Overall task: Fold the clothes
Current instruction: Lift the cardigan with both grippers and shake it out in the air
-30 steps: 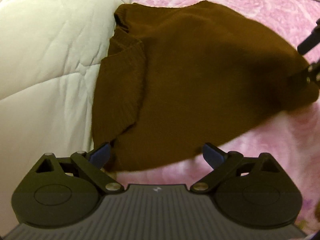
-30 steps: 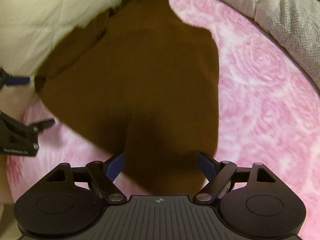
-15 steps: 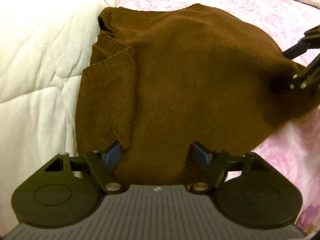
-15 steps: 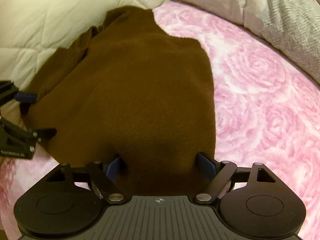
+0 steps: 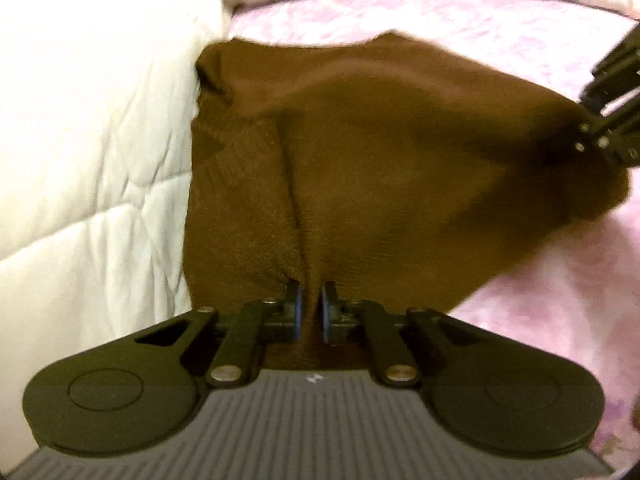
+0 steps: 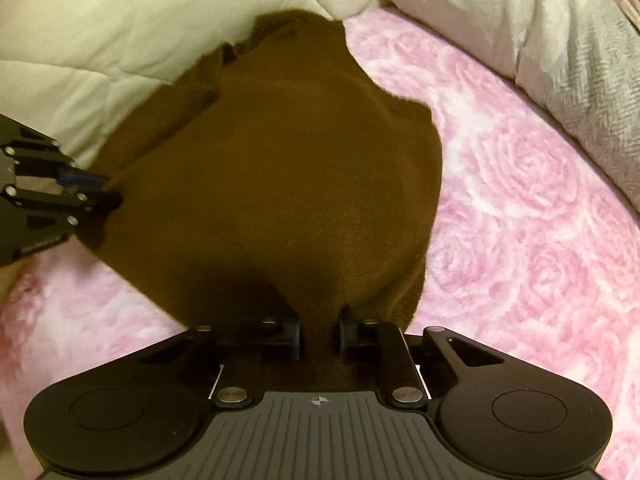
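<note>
A brown knitted sweater (image 5: 380, 160) lies on a pink rose-patterned bedspread (image 5: 560, 300); it also shows in the right wrist view (image 6: 300, 160). My left gripper (image 5: 311, 312) is shut on the sweater's near edge, beside a folded-in ribbed sleeve (image 5: 240, 168). My right gripper (image 6: 319, 336) is shut on another corner of the near edge. Each gripper shows in the other's view: the right one at the sweater's right corner (image 5: 600, 136), the left one at its left corner (image 6: 52, 196). The cloth rises toward both grips.
A cream quilted duvet (image 5: 88, 140) borders the sweater on the left and also shows in the right wrist view (image 6: 120, 32). A grey herringbone blanket (image 6: 580, 60) lies at the far right. The pink bedspread (image 6: 540, 240) spreads to the right.
Both grippers moved onto the sweater's near edge and closed on it from open. The cloth now bunches and lifts at both grips.
</note>
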Demonstrator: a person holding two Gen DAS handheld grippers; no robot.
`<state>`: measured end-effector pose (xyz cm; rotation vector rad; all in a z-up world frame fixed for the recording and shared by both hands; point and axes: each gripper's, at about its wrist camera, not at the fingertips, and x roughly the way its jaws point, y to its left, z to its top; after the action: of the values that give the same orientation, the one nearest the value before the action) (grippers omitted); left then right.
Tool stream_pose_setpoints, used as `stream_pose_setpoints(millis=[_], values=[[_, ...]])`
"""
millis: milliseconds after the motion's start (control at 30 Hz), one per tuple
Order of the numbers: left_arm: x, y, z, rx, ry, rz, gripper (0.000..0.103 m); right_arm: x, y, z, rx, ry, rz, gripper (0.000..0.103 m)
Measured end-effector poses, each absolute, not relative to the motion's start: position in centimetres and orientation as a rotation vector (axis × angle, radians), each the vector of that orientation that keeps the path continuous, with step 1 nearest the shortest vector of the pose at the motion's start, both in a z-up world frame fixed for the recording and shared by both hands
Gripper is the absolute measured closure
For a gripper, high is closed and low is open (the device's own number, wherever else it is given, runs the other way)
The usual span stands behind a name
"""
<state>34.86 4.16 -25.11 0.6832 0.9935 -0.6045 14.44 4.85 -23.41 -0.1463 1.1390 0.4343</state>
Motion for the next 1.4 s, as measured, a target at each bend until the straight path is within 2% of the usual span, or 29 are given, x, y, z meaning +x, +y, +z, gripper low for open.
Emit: stream_pose_setpoints(millis=[233, 467, 800, 1000, 1033, 1067, 1100, 1167, 1267, 1400], values=[[25.7, 1.7, -20.9, 0.658, 0.984, -0.81, 0.098, 8.1, -0.2, -17.7, -0.128, 1.141, 0.378, 0.09], [13.9, -4.5, -18.5, 0.597, 1.04, -1.067, 0.098, -3.1, -9.5, -14.0, -0.11, 1.193, 0.225, 0.09], [-5.2, -20.9, -15.1, 0.645, 0.956, -1.394, 0.098, -22.4, -28.5, -10.9, -0.036, 1.201, -0.048, 0.09], [-17.4, -32.7, -14.7, 0.611, 1.004, -1.491, 0.094, -32.3, -42.1, -8.5, 0.019, 1.175, -0.244, 0.089], [-19.2, -34.0, -14.6, 0.624, 1.02, -1.517, 0.093, -33.5, -43.8, -8.3, 0.037, 1.183, -0.283, 0.087], [-20.4, -34.8, -14.4, 0.644, 1.021, -1.54, 0.091, -34.6, -45.5, -8.3, 0.055, 1.2, -0.326, 0.07], [-21.3, -35.5, -14.2, 0.667, 1.012, -1.556, 0.084, -35.8, -47.0, -8.3, 0.071, 1.202, -0.371, 0.045], [-21.7, -35.5, -14.6, 0.71, 1.006, -1.544, 0.072, -37.9, -49.0, -7.9, 0.102, 1.177, -0.433, 0.028], [-20.4, -34.2, -16.3, 0.759, 1.03, -1.471, 0.07, -39.2, -49.2, -8.0, 0.192, 1.118, -0.418, 0.028], [-15.5, -31.4, -19.1, 0.832, 1.059, -1.31, 0.068, -39.0, -44.6, -9.3, 0.338, 1.071, -0.214, 0.028]])
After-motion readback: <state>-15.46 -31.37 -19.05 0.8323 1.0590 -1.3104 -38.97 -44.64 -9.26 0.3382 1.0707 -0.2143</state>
